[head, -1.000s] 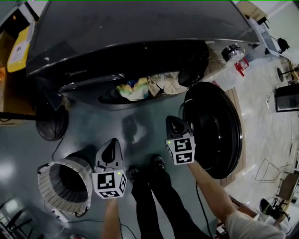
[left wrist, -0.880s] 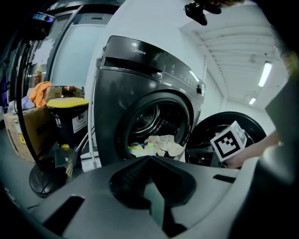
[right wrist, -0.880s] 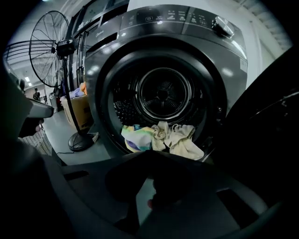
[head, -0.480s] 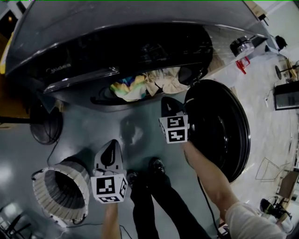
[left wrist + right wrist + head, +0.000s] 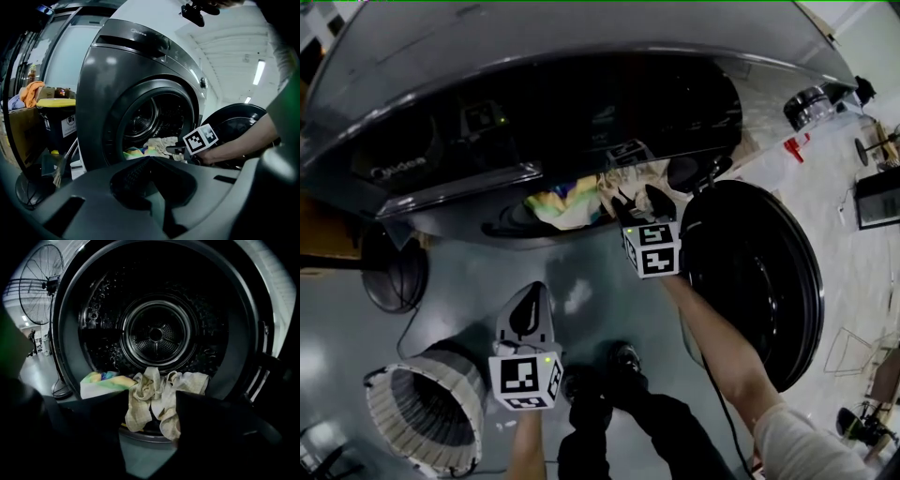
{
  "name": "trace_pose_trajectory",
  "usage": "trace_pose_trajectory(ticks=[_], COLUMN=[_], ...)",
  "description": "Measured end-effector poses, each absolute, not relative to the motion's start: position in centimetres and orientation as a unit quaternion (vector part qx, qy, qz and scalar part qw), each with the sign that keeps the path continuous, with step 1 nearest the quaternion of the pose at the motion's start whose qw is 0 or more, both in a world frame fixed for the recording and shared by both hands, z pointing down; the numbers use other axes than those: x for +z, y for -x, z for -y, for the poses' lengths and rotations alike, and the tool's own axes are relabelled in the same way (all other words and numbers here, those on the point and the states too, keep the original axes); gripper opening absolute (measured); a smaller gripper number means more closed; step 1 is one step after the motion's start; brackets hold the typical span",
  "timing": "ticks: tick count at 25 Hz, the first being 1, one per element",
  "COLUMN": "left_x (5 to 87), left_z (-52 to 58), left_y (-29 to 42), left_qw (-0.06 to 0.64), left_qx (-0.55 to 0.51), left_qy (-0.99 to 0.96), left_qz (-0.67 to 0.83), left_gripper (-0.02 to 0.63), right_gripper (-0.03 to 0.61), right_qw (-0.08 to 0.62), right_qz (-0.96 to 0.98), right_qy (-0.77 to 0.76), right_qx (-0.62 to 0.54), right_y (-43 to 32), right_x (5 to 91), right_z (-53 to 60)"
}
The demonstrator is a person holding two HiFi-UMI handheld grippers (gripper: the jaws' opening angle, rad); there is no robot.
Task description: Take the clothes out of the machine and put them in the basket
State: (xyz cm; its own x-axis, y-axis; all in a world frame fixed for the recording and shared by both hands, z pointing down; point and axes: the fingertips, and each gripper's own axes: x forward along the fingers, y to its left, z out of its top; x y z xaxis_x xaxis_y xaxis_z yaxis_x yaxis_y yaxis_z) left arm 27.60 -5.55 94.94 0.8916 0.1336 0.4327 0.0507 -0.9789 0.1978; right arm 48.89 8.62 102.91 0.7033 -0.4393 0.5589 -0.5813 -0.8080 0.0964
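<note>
Clothes at the drum lip, none gripped.
The clothes (image 5: 154, 397), a beige cloth (image 5: 145, 401) beside a coloured cloth (image 5: 101, 383), lie heaped at the front of the machine (image 5: 581, 66), whose door (image 5: 755, 272) stands open. The right gripper (image 5: 636, 199) is at the opening. Its jaws have just been opening and stand apart, the beige cloth between them, unpressed. The left gripper (image 5: 532, 292) is clenched and empty, near the basket (image 5: 417, 417).

The glossy grey floor (image 5: 581, 272) carries the machine (image 5: 581, 84) at the far side. A dark fan (image 5: 394, 277) stands by its left corner. The white ribbed basket (image 5: 427, 412) stands nearer, just beside the person's dark shoes (image 5: 623, 361).
</note>
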Motion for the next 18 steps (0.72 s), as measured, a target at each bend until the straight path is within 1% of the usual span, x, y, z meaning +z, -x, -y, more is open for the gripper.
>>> trace_pose_trajectory(ticks=[3, 5, 9, 12, 14, 16, 18], left_x=[95.7, 96.3, 97.8, 98.3, 98.5, 98.6, 98.8], left_z=[5.4, 5.3, 5.5, 5.9, 6.2, 6.5, 6.8], left_y=[-28.6, -29.0, -29.5, -30.1, -30.4, -30.6, -30.5], left_qw=[0.084, 0.082, 0.073, 0.066, 0.066, 0.066, 0.067], left_qx=[0.218, 0.218, 0.218, 0.215, 0.213, 0.208, 0.212], left_qy=[-0.971, -0.971, -0.971, -0.972, -0.972, -0.973, -0.972], left_qz=[-0.058, -0.063, -0.072, -0.074, -0.073, -0.072, -0.07], left_gripper=[0.018, 0.018, 0.018, 0.018, 0.018, 0.018, 0.018], right_gripper=[0.379, 0.402, 0.417, 0.416, 0.412, 0.376, 0.321], right_qw=[0.13, 0.126, 0.114, 0.119, 0.138, 0.153, 0.163], right_qz=[0.252, 0.238, 0.204, 0.172, 0.16, 0.152, 0.149], right_qy=[-0.927, -0.932, -0.936, -0.935, -0.933, -0.931, -0.928], right_qx=[0.247, 0.244, 0.262, 0.287, 0.292, 0.295, 0.3], right_y=[-51.0, -52.3, -54.3, -55.3, -55.3, -55.3, -55.2], right_x=[103.4, 103.7, 105.4, 107.3, 108.2, 108.6, 108.8], right_z=[-8.7, -8.5, -8.5, -9.3, -9.6, -9.8, -9.9])
